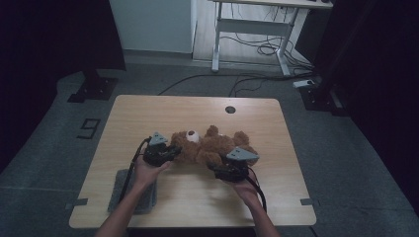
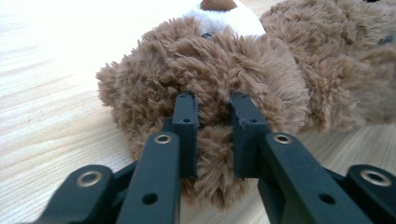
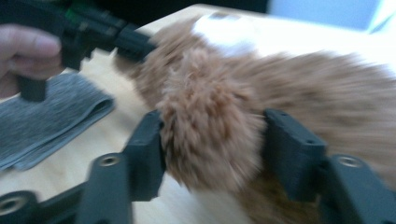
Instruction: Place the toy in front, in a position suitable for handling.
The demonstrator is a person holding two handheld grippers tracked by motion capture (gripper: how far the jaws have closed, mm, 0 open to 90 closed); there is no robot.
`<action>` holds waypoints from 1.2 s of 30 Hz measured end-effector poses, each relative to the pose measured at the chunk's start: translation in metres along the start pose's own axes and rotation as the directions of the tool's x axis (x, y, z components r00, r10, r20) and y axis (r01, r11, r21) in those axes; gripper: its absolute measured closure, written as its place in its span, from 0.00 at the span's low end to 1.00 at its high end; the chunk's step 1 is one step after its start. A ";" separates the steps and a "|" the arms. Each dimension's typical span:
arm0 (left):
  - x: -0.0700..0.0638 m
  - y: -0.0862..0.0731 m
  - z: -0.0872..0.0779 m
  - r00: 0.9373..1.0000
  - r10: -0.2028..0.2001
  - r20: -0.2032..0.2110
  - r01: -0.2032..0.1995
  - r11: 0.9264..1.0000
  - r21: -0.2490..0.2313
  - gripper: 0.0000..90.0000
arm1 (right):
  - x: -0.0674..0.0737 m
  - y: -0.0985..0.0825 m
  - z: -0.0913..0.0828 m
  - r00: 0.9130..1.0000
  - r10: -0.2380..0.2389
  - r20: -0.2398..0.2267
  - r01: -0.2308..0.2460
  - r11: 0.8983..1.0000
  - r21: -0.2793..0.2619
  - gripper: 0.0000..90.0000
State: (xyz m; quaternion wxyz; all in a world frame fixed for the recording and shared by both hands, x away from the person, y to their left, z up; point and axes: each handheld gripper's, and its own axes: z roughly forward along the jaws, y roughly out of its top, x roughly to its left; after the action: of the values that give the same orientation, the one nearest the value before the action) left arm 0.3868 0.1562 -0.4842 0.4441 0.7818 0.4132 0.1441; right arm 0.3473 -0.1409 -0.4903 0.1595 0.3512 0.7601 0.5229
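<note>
Teddy bear [image 1: 210,145] lies mid-desk, nearer the back edge. Left gripper [image 2: 212,133] pinches fur on its head; right gripper [image 3: 212,149] straddles a limb, seemingly loosely, though blurred. Before lifting, grip deeper than fur.

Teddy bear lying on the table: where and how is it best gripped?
Probably by a protruding limb or ear, coming in level along the table from the near side. The teddy bear lies flat, body bulky, while the left hand-held gripper already pinches such a soft tuft.

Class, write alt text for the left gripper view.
Two black tongs pinch a tuft of a brown teddy bear's fur. The bear lies on a pale wooden table, its white muzzle at the top edge.
</note>
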 end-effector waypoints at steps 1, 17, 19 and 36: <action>0.000 0.000 0.000 1.000 0.000 0.000 0.000 1.000 0.000 0.84 | 0.000 0.000 0.000 1.000 0.000 0.000 0.000 1.000 0.000 0.45; -0.003 -0.006 -0.003 0.999 -0.028 0.024 0.028 1.000 0.007 0.85 | -0.051 -0.024 -0.043 0.979 0.112 0.167 -0.114 0.994 -0.002 0.49; -0.003 -0.007 -0.004 0.999 -0.031 0.029 0.031 0.999 0.008 0.84 | -0.053 -0.025 -0.044 0.977 0.109 0.182 -0.111 0.994 0.003 0.61; -0.003 -0.010 -0.005 0.999 -0.038 0.025 0.038 0.999 0.002 0.83 | -0.074 -0.044 -0.054 0.969 0.198 0.151 -0.201 0.979 0.008 0.46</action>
State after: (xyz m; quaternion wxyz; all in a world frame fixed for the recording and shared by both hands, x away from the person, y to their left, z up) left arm 0.3770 0.1594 -0.4889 0.4513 0.7758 0.4227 0.1254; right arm 0.3501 -0.2394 -0.5180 0.1583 0.4658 0.7127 0.4999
